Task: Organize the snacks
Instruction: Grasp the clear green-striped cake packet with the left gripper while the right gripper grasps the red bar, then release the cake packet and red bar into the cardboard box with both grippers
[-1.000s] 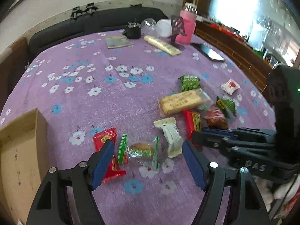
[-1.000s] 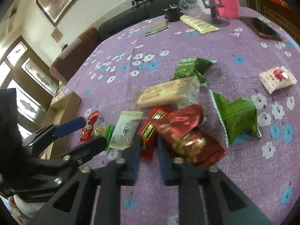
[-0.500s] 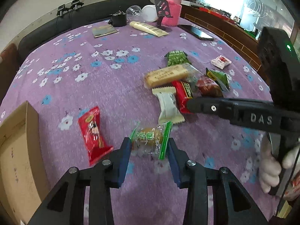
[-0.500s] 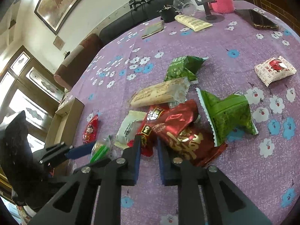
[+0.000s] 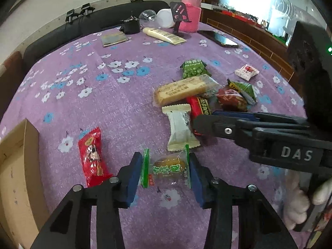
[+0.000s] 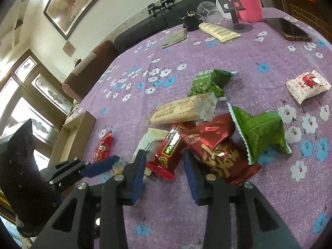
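You are holding the left gripper [image 5: 166, 171] over the purple floral tablecloth [image 5: 116, 103], its blue pads [image 5: 132, 178] pinching a clear, green-edged pastry packet [image 5: 167, 171] by its two sides. A red candy packet [image 5: 92, 154] is lying just to its left, near the corner of an open cardboard box [image 5: 18, 166] at the table's left edge. Your right gripper [image 6: 164, 169] is spread wide around the near end of a small red snack packet [image 6: 169, 153], neither pad visibly pressing it. That packet is resting in the snack pile, beside a white wafer packet [image 6: 149, 141], under a long biscuit bar [image 6: 182, 110], with a dark red bag [image 6: 217, 149] and a green bag [image 6: 259, 132] to its right. A white-and-red sweet [image 6: 308, 86] is lying well apart.
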{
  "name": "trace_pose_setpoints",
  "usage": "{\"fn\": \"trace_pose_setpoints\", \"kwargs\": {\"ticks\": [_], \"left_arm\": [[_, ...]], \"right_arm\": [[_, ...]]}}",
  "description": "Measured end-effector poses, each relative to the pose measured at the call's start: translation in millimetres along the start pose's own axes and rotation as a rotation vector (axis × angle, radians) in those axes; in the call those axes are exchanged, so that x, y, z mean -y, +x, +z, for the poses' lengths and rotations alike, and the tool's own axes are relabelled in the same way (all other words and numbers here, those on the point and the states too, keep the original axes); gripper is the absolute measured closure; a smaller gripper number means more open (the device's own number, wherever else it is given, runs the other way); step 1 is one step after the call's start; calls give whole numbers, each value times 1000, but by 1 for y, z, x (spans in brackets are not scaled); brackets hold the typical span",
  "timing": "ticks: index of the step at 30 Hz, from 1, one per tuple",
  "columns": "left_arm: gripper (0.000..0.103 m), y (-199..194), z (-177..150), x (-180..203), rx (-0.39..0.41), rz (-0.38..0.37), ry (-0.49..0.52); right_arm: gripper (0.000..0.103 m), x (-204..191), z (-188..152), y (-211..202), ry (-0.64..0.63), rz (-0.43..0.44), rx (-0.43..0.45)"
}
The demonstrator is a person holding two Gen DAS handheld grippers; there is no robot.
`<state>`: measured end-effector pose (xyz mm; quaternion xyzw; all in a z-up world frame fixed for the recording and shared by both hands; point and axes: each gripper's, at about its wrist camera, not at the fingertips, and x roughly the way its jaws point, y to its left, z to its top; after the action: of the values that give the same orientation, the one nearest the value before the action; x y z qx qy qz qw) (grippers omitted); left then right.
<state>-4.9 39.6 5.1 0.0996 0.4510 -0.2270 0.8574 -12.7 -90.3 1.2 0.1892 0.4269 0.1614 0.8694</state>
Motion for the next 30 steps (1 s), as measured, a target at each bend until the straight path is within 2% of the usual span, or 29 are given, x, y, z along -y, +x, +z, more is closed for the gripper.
{"fn": "trace_pose_setpoints", "kwargs": {"ticks": [1, 9, 13, 15, 16, 18, 19, 20, 21, 24, 30], "left_arm": [[70, -4, -3, -1, 8, -8, -10], [70, -49, -36, -16, 93, -90, -146], [70, -78, -57, -24, 148, -104, -200], [70, -90, -65, -28, 166, -108, -219], [69, -96, -69, -30, 177, -111, -231], [69, -107, -77, -36, 200, -108, -258], [69, -113, -81, -40, 211, -108, -274], [69, -119, -86, -44, 223, -105, -290], [69, -125, -90, -49, 233, -97, -303], [69, -143, -106, -67, 263, -72, -348], [69, -164, -137, -116, 296, 28, -456]], "right_arm": [[66, -1, 0, 0, -5, -4, 4], [65, -2, 0, 1, -20, -10, 12], [66, 4, 5, 3, 51, 2, 1], [69, 2, 9, 5, 71, -33, -11], [75, -1, 10, 6, 74, -68, -12], [78, -11, 13, 11, 47, -155, -11], [84, -14, 13, 13, 29, -183, -11], [84, -19, 12, 15, 0, -225, -10], [85, -21, 11, 14, -5, -231, -7], [85, -16, 3, 5, 23, -208, -4], [85, -17, -25, -32, 50, -128, 20]]}}
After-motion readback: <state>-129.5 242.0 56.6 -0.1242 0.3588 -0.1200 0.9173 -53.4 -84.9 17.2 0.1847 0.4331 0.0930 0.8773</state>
